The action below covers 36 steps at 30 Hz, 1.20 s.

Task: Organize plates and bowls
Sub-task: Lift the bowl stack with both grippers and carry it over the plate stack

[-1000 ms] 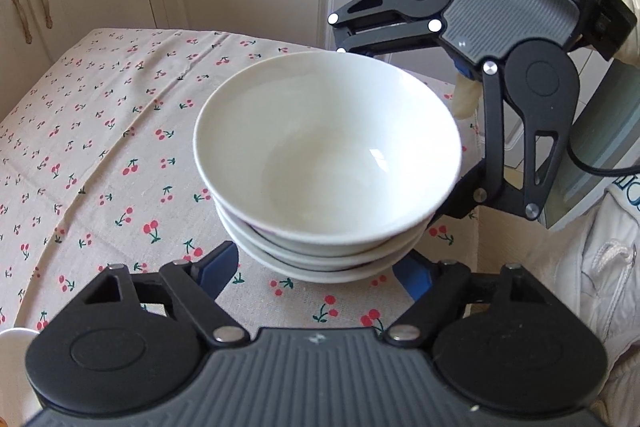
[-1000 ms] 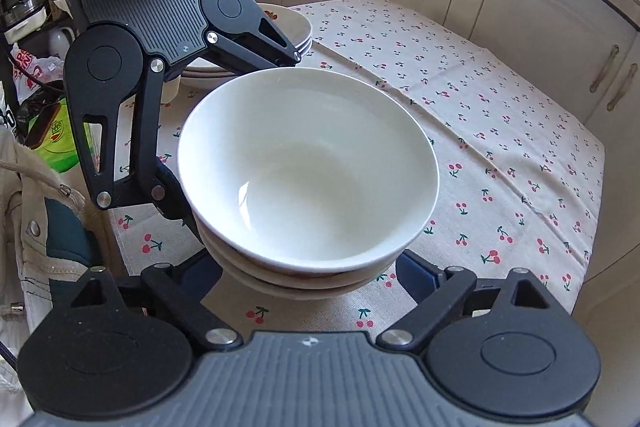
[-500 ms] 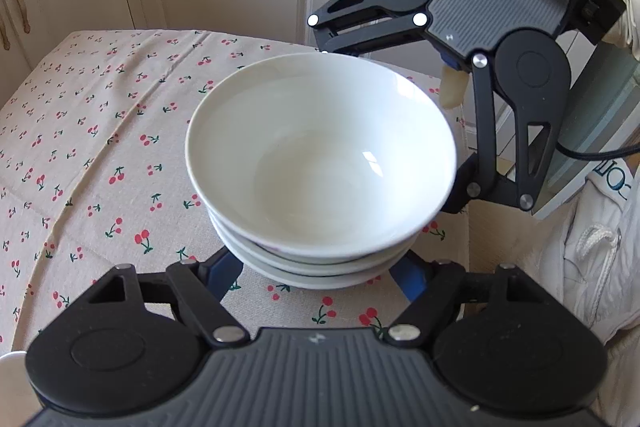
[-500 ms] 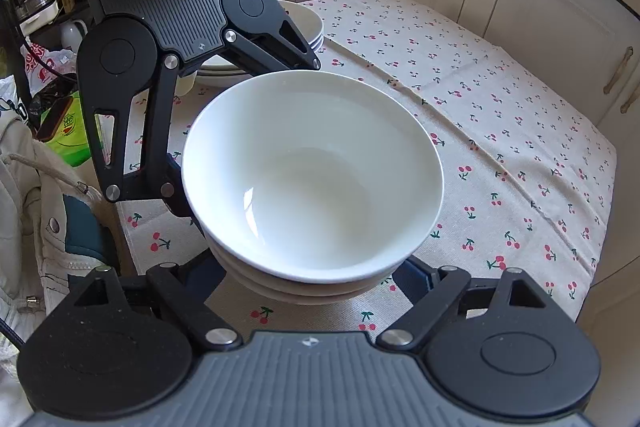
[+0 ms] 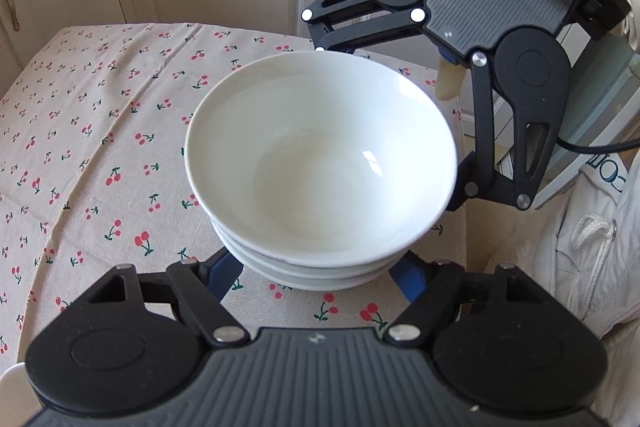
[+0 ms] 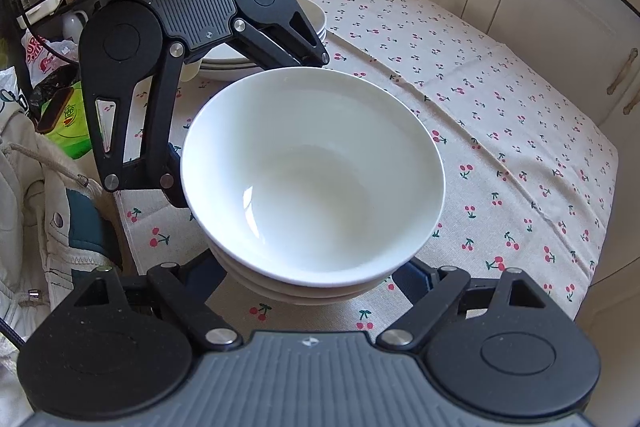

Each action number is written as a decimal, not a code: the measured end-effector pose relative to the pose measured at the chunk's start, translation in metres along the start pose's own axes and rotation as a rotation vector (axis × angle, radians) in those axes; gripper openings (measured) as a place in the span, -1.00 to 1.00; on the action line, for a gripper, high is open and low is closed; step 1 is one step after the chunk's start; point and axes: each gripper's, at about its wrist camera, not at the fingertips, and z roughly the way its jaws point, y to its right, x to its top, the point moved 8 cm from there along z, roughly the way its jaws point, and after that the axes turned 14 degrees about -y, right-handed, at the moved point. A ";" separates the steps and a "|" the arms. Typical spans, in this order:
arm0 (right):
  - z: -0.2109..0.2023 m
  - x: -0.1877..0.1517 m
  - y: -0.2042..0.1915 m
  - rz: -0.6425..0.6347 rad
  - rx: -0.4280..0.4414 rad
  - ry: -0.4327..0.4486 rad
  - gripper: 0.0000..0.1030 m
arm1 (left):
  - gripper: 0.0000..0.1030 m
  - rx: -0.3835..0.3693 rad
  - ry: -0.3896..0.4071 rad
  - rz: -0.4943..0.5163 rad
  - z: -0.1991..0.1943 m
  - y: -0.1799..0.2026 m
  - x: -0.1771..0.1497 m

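Note:
A stack of three nested white bowls (image 5: 320,167) is held between both grippers above the cherry-print tablecloth (image 5: 100,131). My left gripper (image 5: 316,275) has its jaws spread wide around the near side of the stack, with the blue pads under the lowest bowl. My right gripper (image 6: 316,279) grips the opposite side the same way; the stack fills the middle of the right wrist view (image 6: 312,175). Each gripper shows in the other's view, behind the bowls. The fingertips are hidden under the stack.
Another stack of white plates and bowls (image 6: 240,63) stands at the table's far left corner, behind the left gripper. Cream cabinets (image 6: 540,7) surround the table. A white jacket (image 5: 592,247) and clutter (image 6: 60,115) lie off the table's edge.
Both grippers and the bowl stack have risen slightly and shifted across the table toward the other stack. The hold on the bowls is the same.

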 end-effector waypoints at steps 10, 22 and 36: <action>0.001 0.000 0.002 0.005 -0.005 0.002 0.78 | 0.53 -0.015 -0.014 -0.014 0.001 0.000 0.002; 0.000 0.000 0.000 0.022 -0.007 0.007 0.79 | 0.59 -0.063 0.009 -0.036 0.001 -0.002 0.004; -0.010 0.004 -0.005 0.023 -0.047 0.003 0.78 | 0.55 -0.002 0.056 -0.012 -0.014 0.007 -0.001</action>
